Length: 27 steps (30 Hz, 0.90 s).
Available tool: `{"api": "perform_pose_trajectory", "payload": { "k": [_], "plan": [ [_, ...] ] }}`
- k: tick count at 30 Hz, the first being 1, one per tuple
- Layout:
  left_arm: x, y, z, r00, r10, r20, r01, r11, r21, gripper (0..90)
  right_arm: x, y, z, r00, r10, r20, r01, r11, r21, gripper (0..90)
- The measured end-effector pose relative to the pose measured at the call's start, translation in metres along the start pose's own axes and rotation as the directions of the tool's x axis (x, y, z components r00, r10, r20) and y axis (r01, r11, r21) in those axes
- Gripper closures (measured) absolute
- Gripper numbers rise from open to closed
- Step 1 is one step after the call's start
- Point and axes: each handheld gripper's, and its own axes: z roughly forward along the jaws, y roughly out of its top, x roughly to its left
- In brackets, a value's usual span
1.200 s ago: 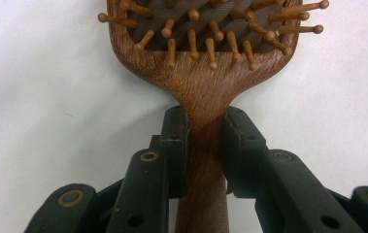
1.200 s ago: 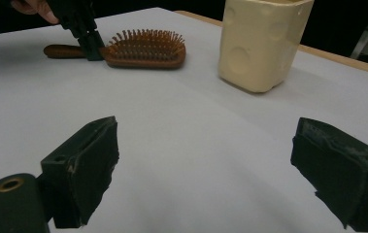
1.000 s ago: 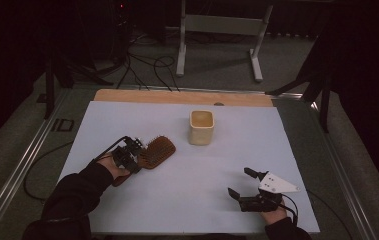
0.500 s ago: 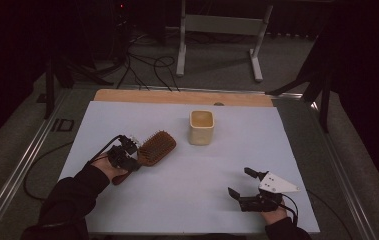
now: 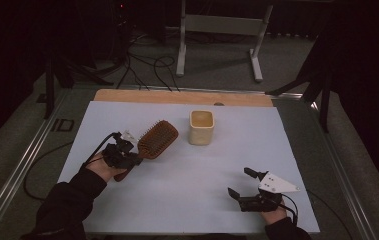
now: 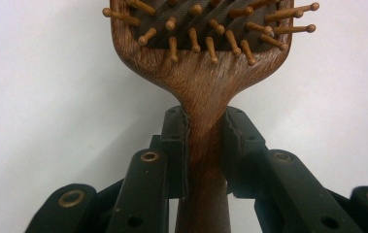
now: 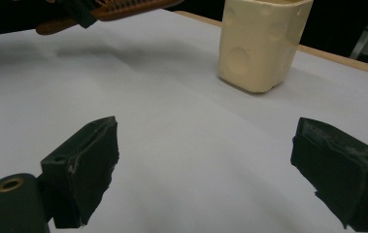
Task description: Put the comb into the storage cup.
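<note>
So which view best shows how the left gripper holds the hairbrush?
The left gripper view: both jaws of the left gripper are shut on the wooden hairbrush at its handle, just below the bristles. The high view shows the hairbrush small, its handle under the hand. The right gripper view catches it at the top edge.

High view. Left gripper (image 5: 128,152) at the left of the white table (image 5: 192,180), closed on the handle of a wooden hairbrush (image 5: 154,140), bristles up. Cream cup (image 5: 201,127) upright just right of the brush head. Right gripper (image 5: 241,183) near the front right, jaws apart, nothing between them.
</note>
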Motion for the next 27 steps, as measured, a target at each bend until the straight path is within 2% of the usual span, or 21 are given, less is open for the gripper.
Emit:
{"api": "perform_pose_trajectory", "payload": {
  "k": [6, 9, 14, 16, 18, 19, 23, 27],
  "plan": [
    [-0.011, 0.002, -0.009, 0.9997, 0.017, 0.015, -0.016, 0.9979, -0.063, 73.6, 0.0, 0.0, 0.0, 1.0, 0.0, 0.0, 0.0, 1.0, 0.001, 9.9],
    [-0.016, 0.003, -0.013, 0.9991, 0.039, 0.019, -0.037, 0.9941, -0.102, 73.7, 0.0, 0.0, 0.0, 1.0, 0.0, 0.0, 0.0, 1.0, 0.001, 9.9],
    [-0.023, 0.004, -0.015, 0.9988, 0.045, 0.02, -0.042, 0.9884, -0.146, 73.7, 0.0, 0.0, 0.0, 1.0, 0.0, -0.001, 0.0, 1.0, 0.001, 9.9],
    [-0.025, 0.004, -0.016, 0.9984, 0.055, 0.011, -0.053, 0.9846, -0.167, 73.7, 0.0, 0.0, 0.0, 1.0, 0.002, -0.001, -0.002, 1.0, 0.0, 9.9],
    [-0.027, 0.004, -0.017, 0.9984, 0.053, 0.021, -0.048, 0.9809, -0.188, 73.7, 0.0, 0.0, 0.0, 1.0, 0.002, 0.002, -0.002, 1.0, 0.002, 9.9],
    [-0.028, 0.004, -0.018, 0.9983, 0.055, 0.017, -0.05, 0.9771, -0.207, 73.7, 0.0, 0.0, 0.0, 1.0, 0.002, 0.002, -0.002, 1.0, 0.002, 9.9],
    [-0.03, 0.004, -0.018, 0.998, 0.057, 0.028, -0.049, 0.9728, -0.226, 73.7, 0.0, 0.0, 0.001, 1.0, 0.002, 0.0, -0.002, 1.0, 0.003, 9.9],
    [-0.034, 0.003, -0.014, 0.9958, 0.071, 0.058, -0.054, 0.9653, -0.255, 73.7, 0.001, 0.001, 0.002, 1.0, 0.002, -0.004, -0.002, 1.0, 0.003, 9.9]
  ]
}}
